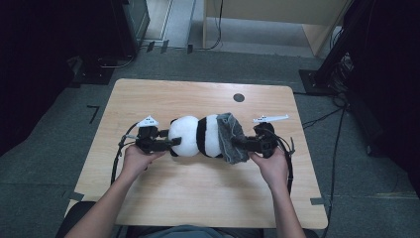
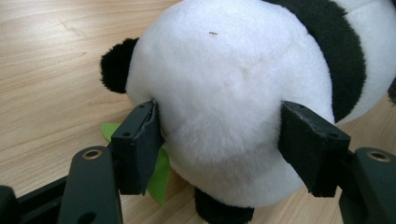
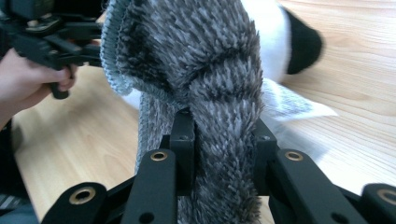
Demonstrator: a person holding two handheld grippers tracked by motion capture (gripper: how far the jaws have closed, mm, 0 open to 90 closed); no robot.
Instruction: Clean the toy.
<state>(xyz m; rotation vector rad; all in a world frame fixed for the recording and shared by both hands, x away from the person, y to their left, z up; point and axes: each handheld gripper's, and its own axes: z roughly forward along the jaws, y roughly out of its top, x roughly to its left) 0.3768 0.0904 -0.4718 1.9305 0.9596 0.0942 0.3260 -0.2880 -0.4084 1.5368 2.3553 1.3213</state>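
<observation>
A black-and-white panda plush (image 1: 190,135) lies on its side in the middle of the wooden table (image 1: 198,193). My left gripper (image 1: 171,143) presses its pads into the plush's round white end (image 2: 233,93), with a green leaf (image 2: 159,177) poking out beneath. A grey fuzzy knit cloth (image 1: 230,136) covers the plush's right end. My right gripper (image 1: 237,145) is shut on a bunched fold of that cloth (image 3: 205,60), its jaws (image 3: 223,135) pinching the fold from both sides. A white fabric tag (image 3: 294,105) lies on the table behind the cloth.
A small dark round hole (image 1: 238,97) sits near the table's far edge. Cables trail from both grippers over the table sides. Black stands and cables (image 1: 341,69) crowd the floor at the right, dark equipment (image 1: 124,29) at the far left.
</observation>
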